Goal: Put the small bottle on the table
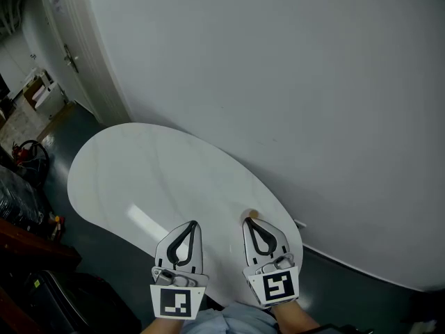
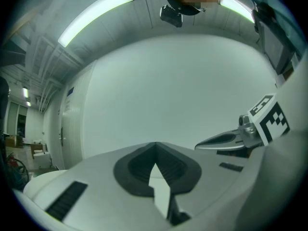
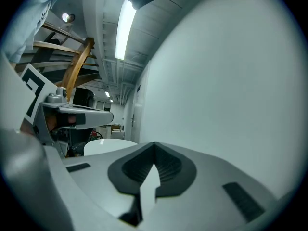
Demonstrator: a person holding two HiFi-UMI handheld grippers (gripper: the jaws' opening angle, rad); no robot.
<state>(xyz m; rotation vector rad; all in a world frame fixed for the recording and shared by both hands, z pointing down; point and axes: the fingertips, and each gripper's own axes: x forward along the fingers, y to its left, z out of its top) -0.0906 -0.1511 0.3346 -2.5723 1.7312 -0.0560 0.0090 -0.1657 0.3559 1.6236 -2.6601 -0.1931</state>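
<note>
Low in the head view, both grippers hover over the near edge of a white oval table (image 1: pixel 139 179). My left gripper (image 1: pixel 193 224) has its jaws closed tip to tip, and its own view shows nothing between them (image 2: pixel 155 144). My right gripper (image 1: pixel 248 221) is also shut, its jaws meeting with nothing between them (image 3: pixel 154 144). A small tan object (image 1: pixel 252 215) peeks out just past the right gripper's tip; it is mostly hidden and I cannot tell if it is the small bottle. No bottle shows in either gripper view.
A large white curved wall (image 1: pixel 278 82) rises right behind the table. Dark floor (image 1: pixel 90 235) surrounds the table. Clutter lies at the left: black bags (image 1: pixel 17 200), a red item (image 1: pixel 17 152), boxes (image 1: pixel 42 92). A wooden frame (image 3: pixel 79 64) stands far off.
</note>
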